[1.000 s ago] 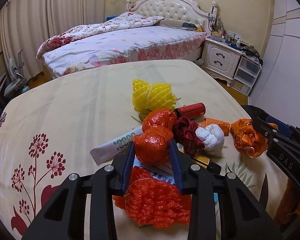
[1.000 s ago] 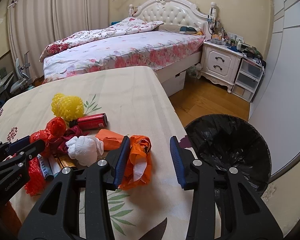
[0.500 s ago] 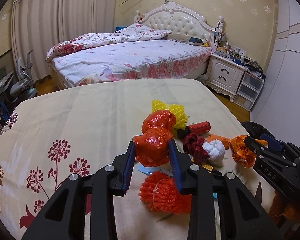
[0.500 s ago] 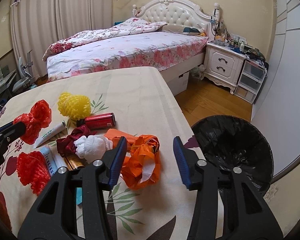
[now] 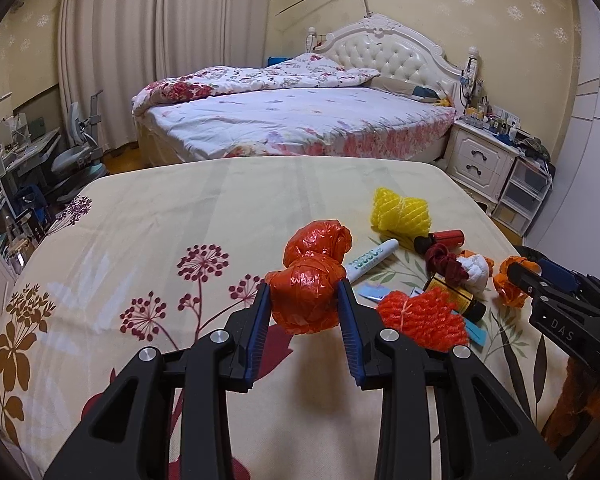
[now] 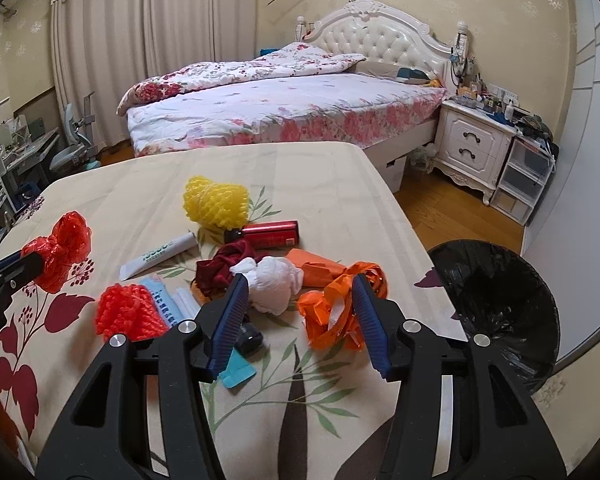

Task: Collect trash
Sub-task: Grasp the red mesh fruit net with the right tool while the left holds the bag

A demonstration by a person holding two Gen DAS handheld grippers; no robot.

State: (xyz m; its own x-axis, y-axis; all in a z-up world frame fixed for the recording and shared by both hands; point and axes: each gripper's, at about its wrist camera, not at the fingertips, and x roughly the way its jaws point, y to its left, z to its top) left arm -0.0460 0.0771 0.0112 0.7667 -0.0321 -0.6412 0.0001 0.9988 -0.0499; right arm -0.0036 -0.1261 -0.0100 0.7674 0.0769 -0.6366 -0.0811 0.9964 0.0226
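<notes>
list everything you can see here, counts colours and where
plastic bag ball: 1, red, lifted off the table in the left gripper
net: 1, red, table, near left
foam net: 1, yellow, far end of the pile
tube: 1, white, left of the can
can: 1, red, lying in front of the foam net
cloth: 1, dark red, pile centre
wad: 1, white, beside the cloth
orange bag: 1, orange, between the right jaws
bin: 1, black liner, floor right of the table
table: 1, cream floral cloth
bed: 1, floral cover, behind
nightstand: 1, white, right of the bed
left gripper: shut on the ball
right gripper: open around the orange bag
</notes>
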